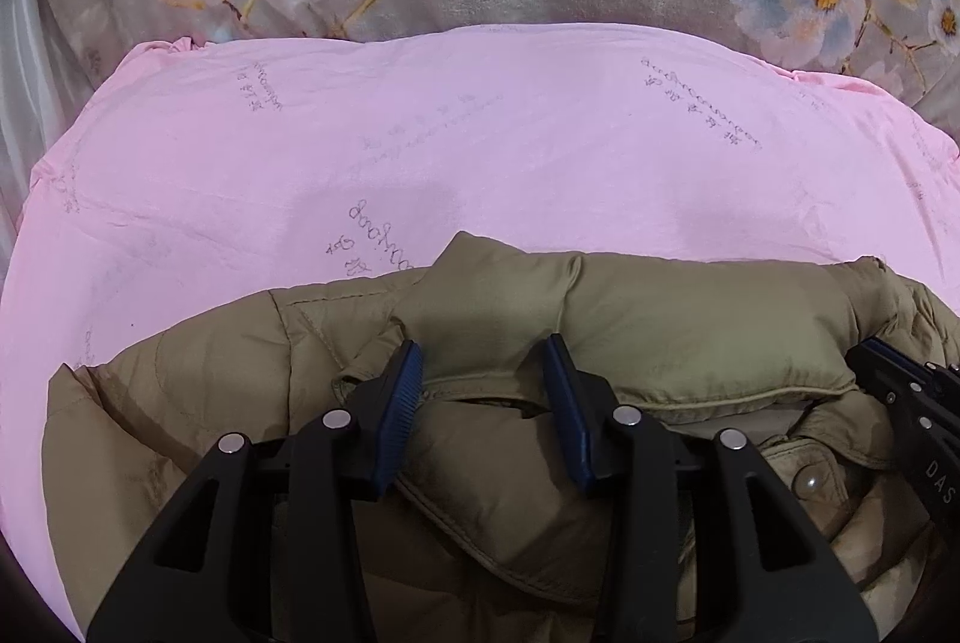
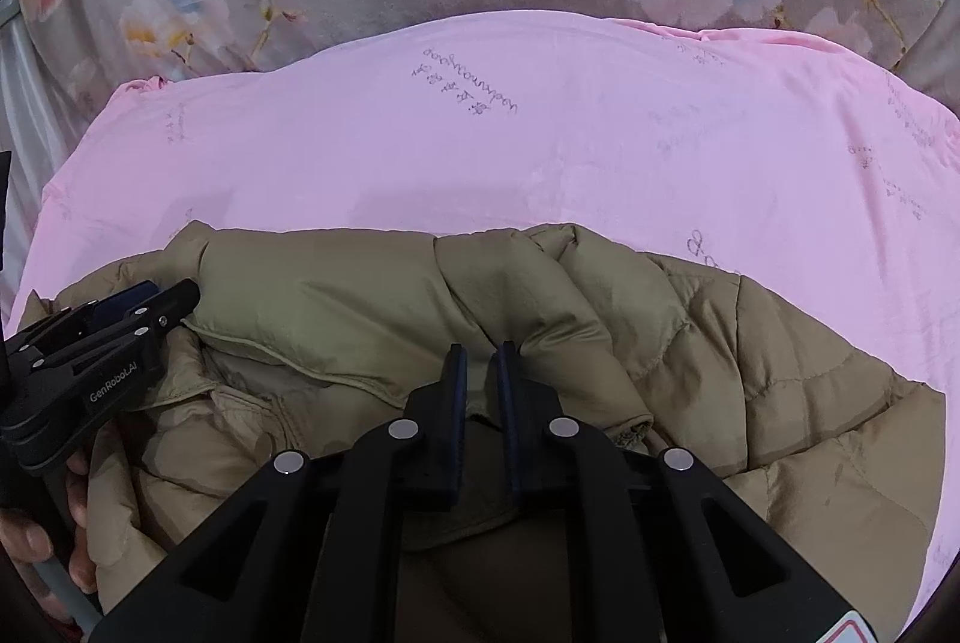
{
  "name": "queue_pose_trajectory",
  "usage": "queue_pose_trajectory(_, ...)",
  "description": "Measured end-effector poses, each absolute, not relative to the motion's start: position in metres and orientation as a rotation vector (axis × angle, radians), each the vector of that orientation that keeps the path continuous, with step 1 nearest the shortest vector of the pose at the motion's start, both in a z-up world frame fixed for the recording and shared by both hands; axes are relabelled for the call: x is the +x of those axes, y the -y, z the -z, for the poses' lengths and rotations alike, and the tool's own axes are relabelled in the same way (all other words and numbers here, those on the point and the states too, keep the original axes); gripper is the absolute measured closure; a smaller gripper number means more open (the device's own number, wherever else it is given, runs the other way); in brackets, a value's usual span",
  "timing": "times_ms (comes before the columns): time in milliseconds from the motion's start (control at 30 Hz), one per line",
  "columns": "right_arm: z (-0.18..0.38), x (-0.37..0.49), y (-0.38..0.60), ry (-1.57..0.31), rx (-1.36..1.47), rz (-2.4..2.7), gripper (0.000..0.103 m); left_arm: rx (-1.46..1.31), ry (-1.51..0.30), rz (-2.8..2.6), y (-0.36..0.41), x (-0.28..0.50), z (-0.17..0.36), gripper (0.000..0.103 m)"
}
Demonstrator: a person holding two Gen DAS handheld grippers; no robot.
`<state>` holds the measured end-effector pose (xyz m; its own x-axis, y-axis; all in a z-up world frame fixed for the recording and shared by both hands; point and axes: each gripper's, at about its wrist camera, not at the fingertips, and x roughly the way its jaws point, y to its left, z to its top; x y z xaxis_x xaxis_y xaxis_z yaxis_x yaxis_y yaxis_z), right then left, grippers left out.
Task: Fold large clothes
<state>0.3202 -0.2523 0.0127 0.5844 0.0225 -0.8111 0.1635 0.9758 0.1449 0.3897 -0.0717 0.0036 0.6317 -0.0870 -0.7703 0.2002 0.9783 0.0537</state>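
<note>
Right wrist view, right hand-held gripper (image 2: 480, 352) pinching khaki jacket (image 2: 372, 295) fold, left hand-held gripper (image 1: 483, 349) spread over collar

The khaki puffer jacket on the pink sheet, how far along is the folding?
Done: the khaki puffer jacket lies bunched on the pink sheet, with one padded part doubled over near its collar. In hand: the right gripper has its fingers nearly closed on a fold of fabric; the left gripper straddles the collar edge, fingers apart. Left: it is not yet a neat, flat bundle.

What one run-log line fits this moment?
jacket on sheet | left gripper open | right gripper pinching jacket
</note>
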Motion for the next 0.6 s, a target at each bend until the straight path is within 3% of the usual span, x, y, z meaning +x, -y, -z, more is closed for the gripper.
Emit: queue_pose_trajectory(600,-0.0109,0.321,0.2552,-0.952,0.232,0.077,0.093,0.174,-0.872,0.152,0.0763,0.3923,0.0034,0.062)
